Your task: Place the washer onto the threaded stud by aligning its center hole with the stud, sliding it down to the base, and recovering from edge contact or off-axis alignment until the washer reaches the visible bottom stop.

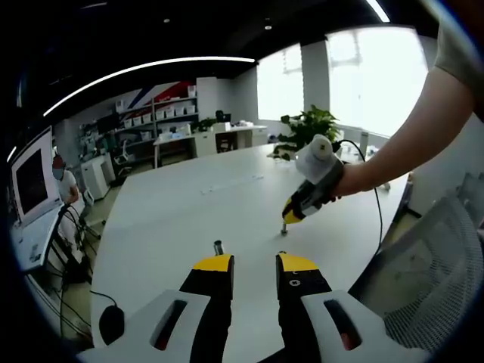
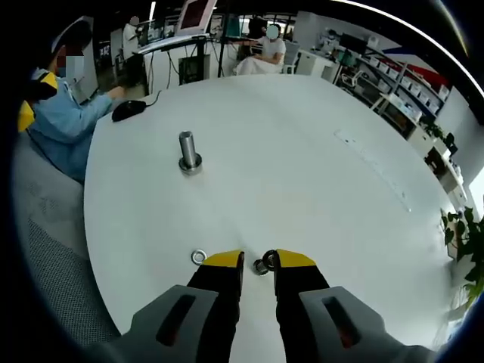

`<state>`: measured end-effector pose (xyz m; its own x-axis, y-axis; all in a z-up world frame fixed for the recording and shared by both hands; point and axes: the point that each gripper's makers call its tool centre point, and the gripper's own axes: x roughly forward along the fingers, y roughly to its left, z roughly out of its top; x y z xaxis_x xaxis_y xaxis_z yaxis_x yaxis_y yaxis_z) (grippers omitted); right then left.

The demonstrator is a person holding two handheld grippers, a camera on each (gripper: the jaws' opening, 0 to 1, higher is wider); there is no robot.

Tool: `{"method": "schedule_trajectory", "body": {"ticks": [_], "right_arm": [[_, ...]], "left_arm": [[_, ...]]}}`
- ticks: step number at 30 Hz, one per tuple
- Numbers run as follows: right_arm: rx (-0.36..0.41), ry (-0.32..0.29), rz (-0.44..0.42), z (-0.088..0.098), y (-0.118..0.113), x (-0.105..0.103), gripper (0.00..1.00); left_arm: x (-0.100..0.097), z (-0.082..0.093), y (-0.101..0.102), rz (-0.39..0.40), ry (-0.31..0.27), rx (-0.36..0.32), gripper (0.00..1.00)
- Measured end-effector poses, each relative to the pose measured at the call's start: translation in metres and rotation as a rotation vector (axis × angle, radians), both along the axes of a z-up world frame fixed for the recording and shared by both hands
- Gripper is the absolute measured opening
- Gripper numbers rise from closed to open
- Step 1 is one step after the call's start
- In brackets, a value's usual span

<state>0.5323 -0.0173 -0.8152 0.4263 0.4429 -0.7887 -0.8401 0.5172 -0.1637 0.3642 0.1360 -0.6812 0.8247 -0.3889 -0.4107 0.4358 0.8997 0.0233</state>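
The threaded stud (image 2: 187, 151) stands upright on its round base on the white table (image 2: 302, 151); it also rises just beyond my left gripper's left jaw as the stud (image 1: 218, 247). A small washer (image 2: 261, 265) lies on the table between the yellow tips of my right gripper (image 2: 258, 261), close to the right jaw; the jaws stand apart around it. A second washer (image 2: 198, 257) lies just left of the left jaw. My left gripper (image 1: 255, 265) is open and holds nothing. The right gripper (image 1: 290, 215), held by a hand, points down at the table.
A black mouse (image 2: 128, 110) lies near the table's far edge, next to a person's blue sleeve (image 2: 64, 125). A mesh chair (image 1: 435, 280) stands at the table's right edge. A potted plant (image 1: 310, 125) sits at the far end.
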Motion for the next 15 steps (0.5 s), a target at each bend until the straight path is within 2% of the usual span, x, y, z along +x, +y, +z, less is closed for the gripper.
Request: {"method": "schedule_trajectory", "body": {"ticks": [5, 7, 15], "right_arm": [[0.0, -0.027, -0.002, 0.0036, -0.0002, 0.0033, 0.19], [0.0, -0.011, -0.002, 0.0012, -0.0007, 0.0011, 0.19], [-0.007, -0.017, -0.005, 0.0003, -0.0047, 0.0027, 0.19]], "left_arm": [[0.0002, -0.0001, 0.0003, 0.001, 0.001, -0.002, 0.2], [0.0002, -0.0003, 0.0001, 0.0, 0.001, 0.0, 0.2], [0.0005, -0.0004, 0.0004, 0.002, 0.002, 0.001, 0.2]]}}
